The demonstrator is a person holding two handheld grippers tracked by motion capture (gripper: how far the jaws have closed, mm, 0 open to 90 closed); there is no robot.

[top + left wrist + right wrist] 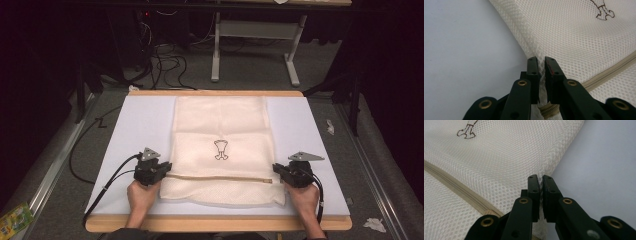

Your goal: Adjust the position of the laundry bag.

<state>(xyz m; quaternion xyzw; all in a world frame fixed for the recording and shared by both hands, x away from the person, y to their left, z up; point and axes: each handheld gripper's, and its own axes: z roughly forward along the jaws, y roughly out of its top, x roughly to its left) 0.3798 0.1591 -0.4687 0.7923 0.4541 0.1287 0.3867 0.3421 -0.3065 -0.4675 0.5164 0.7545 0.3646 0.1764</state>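
Note:
A cream mesh laundry bag [220, 135] lies flat on the white mat [140, 130], with a small brown drawing [221, 150] at its middle and a beige zipper [220, 178] running across near the front. My left gripper [167, 170] is at the bag's left edge by the zipper's end. In the left gripper view its jaws [542, 61] are shut on the mesh edge [574, 37]. At the right edge my right gripper [276, 169] pinches the bag the same way, and the right gripper view shows its jaws [540, 178] closed on the mesh seam [499, 157].
The mat lies on a wooden tabletop [215, 223] with bare strips left and right of the bag. Black cables [165, 65] and a white table frame [255, 50] are on the floor beyond. Paper scraps [374, 224] lie at the right, a green packet [15, 218] at the lower left.

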